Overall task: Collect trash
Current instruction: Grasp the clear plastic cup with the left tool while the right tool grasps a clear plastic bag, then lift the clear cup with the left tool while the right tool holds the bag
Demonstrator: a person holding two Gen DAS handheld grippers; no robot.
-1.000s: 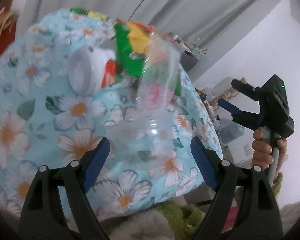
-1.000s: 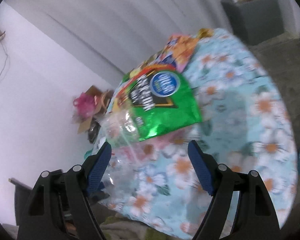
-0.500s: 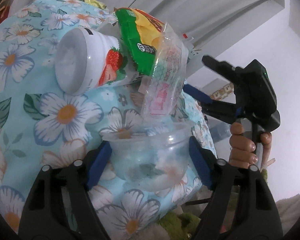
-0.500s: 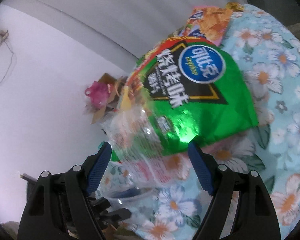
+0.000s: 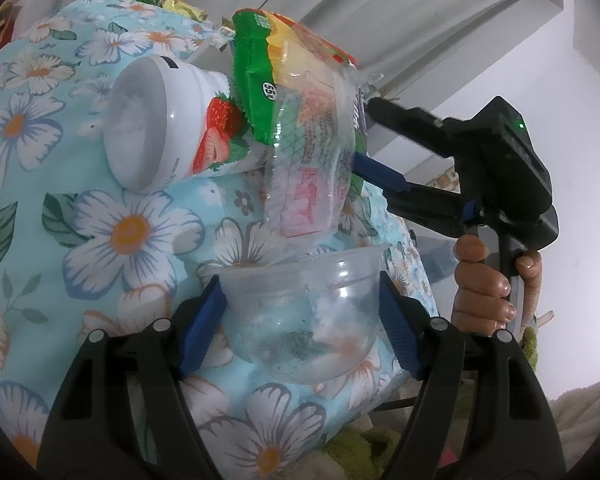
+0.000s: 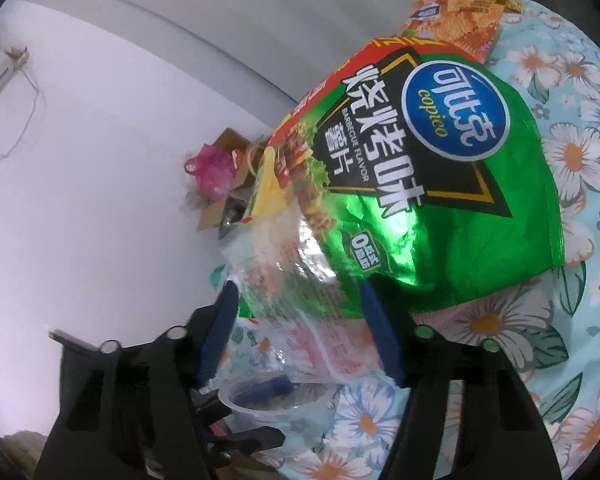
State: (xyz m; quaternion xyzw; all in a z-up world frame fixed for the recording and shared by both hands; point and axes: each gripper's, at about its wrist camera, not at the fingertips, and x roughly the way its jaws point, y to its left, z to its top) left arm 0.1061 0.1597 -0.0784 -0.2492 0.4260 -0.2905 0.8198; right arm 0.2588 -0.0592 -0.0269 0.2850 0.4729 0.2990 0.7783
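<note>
Left wrist view: the left gripper is seen with its blue pads pressed against both sides of a clear plastic cup, which is held clamped between the jaws with its rim uppermost, over a worktop covered by a light-blue floral cloth. Behind the cup, a crumpled clear plastic wrapper with pink print is seen leaning against a green snack bag, its lower edge reaching the cup's rim. A white strawberry yogurt pot is shown lying on its side on the cloth, its base turned toward the camera and its far end just beside the green bag. Small foil wrappers are visible at the far edge of the cloth. At the right, the right gripper is seen from the side, held by a hand, its tips reaching in at the wrapper and the bag.

Right wrist view: the jaws of the right gripper are closing around the clear wrapper, which lies between the blue pads together with the lower edge of the green barbecue-flavour crisp bag; whether the pads already press on it cannot be told. An orange snack packet is seen beyond the green bag. The clear cup is visible below the wrapper, held in the left gripper.
</note>
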